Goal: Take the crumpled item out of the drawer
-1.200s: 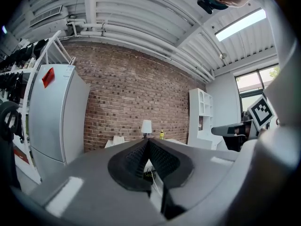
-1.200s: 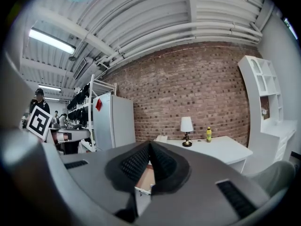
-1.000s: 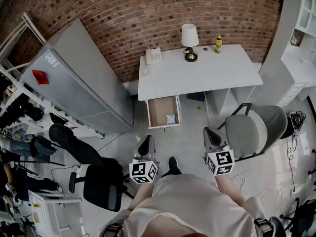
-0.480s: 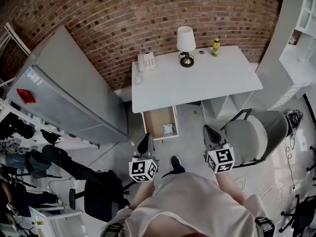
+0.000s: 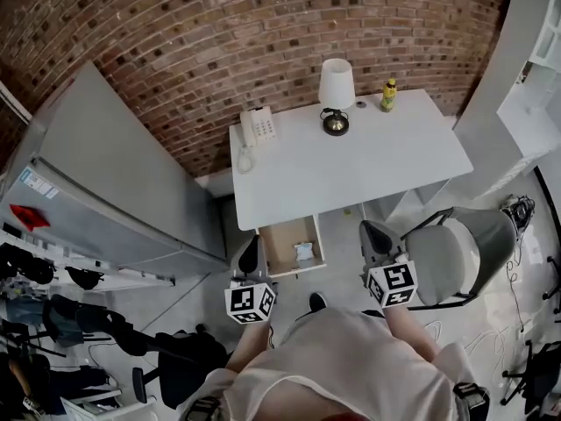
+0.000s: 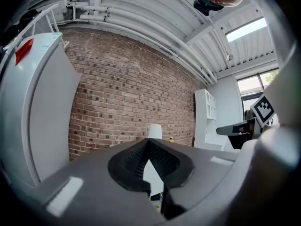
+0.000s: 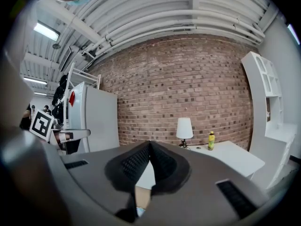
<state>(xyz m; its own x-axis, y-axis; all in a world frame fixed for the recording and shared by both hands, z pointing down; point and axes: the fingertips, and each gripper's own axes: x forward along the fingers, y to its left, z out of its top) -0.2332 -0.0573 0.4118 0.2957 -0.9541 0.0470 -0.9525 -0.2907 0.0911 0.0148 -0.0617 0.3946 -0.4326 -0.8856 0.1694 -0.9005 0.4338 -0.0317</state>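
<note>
In the head view an open wooden drawer (image 5: 282, 240) sticks out from under the left part of the white desk (image 5: 351, 160). A small pale crumpled item (image 5: 303, 252) lies at the drawer's right front. My left gripper (image 5: 250, 255) is shut and empty, just left of the drawer's front corner. Also shut and empty, my right gripper (image 5: 374, 237) hangs to the drawer's right, above the floor. In the left gripper view the left gripper (image 6: 148, 143) has its jaws pressed together. The right gripper (image 7: 149, 145) shows the same in its own view, with the drawer (image 7: 142, 197) seen below the jaws.
On the desk stand a white lamp (image 5: 337, 86), a telephone (image 5: 258, 128) and a yellow bottle (image 5: 388, 95). A grey chair (image 5: 460, 251) stands to the right of my right gripper. A tall grey cabinet (image 5: 105, 182) flanks the desk on the left, with a brick wall behind.
The head view has moved forward and the desk and drawer now lie closer below me, nearer to both grippers. Both grippers stay shut.
</note>
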